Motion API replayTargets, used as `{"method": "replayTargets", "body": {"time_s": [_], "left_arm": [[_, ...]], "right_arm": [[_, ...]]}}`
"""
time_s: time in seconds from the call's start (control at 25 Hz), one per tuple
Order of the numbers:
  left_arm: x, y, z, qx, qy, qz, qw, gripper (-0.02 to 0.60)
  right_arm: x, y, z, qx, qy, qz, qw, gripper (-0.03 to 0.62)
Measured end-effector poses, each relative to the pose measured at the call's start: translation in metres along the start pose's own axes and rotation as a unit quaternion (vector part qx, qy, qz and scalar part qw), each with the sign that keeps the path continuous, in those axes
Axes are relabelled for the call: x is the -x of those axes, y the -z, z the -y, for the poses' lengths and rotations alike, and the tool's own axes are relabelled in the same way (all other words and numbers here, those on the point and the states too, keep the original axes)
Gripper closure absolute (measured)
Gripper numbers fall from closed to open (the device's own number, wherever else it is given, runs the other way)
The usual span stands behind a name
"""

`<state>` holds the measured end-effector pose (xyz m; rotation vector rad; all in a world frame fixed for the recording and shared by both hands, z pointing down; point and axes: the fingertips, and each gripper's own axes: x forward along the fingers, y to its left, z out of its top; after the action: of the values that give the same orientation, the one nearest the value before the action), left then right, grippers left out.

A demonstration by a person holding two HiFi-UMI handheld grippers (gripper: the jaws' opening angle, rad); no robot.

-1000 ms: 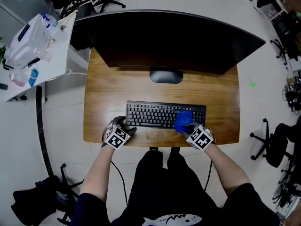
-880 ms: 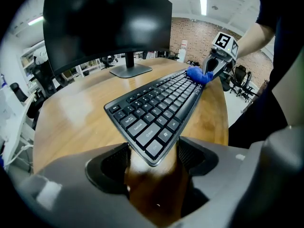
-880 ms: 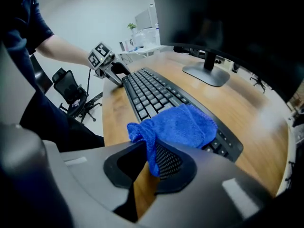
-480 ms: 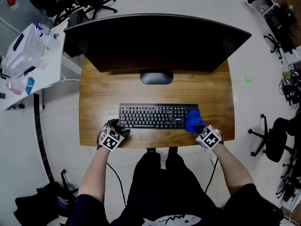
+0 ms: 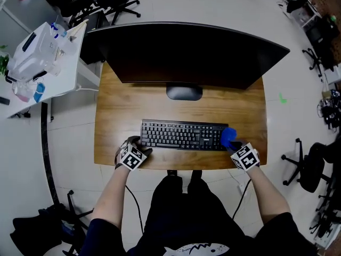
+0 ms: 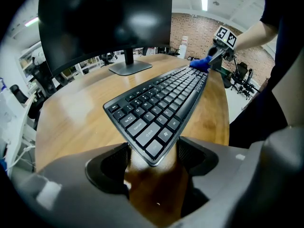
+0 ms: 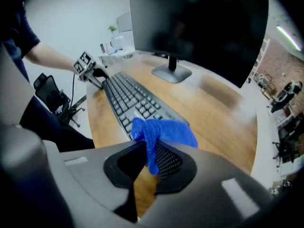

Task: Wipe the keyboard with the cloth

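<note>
A black keyboard [image 5: 184, 135] lies on the wooden desk [image 5: 122, 111] in front of the monitor. My right gripper [image 5: 238, 146] is shut on a blue cloth [image 5: 228, 137], which rests on the keyboard's right end. In the right gripper view the cloth [image 7: 164, 132] is pinched between the jaws of the right gripper [image 7: 151, 158] and bunches over the keys [image 7: 128, 96]. My left gripper [image 5: 140, 148] is at the keyboard's near left corner. In the left gripper view that corner [image 6: 154, 148] sits between the jaws of the left gripper [image 6: 153, 160], which close on it.
A wide dark monitor [image 5: 186, 52] on an oval stand [image 5: 184, 92] fills the desk's far half. A white side table [image 5: 37, 52] with clutter stands to the left. Office chairs [image 5: 309, 164] stand on the floor to the right. The desk's near edge is just below both grippers.
My right gripper has slid the blue cloth rightward along the keyboard, from right of its middle to its right end. The left gripper has stayed at the near left corner.
</note>
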<state>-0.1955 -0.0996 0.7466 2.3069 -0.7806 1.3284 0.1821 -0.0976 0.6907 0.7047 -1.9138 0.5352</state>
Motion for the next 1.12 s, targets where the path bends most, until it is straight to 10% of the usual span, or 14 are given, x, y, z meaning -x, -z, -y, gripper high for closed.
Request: {"method": "replayTargets", "body": {"time_s": [0.24, 0.56, 1.12], "left_arm": [[0.001, -0.001, 0.001, -0.001, 0.001, 0.003, 1.0000, 0.256], [0.001, -0.002, 0.003, -0.002, 0.003, 0.008, 1.0000, 0.256], [0.004, 0.001, 0.001, -0.006, 0.008, 0.022, 0.9997, 0.256]], "right_arm": [[-0.005, -0.136, -0.041, 0.022, -0.039, 0.112, 0.993, 0.545], [-0.077, -0.262, -0.173, 0.159, -0.111, 0.123, 0.973, 0.545], [-0.152, -0.218, -0.222, 0.304, -0.112, 0.016, 0.946, 0.545]]}}
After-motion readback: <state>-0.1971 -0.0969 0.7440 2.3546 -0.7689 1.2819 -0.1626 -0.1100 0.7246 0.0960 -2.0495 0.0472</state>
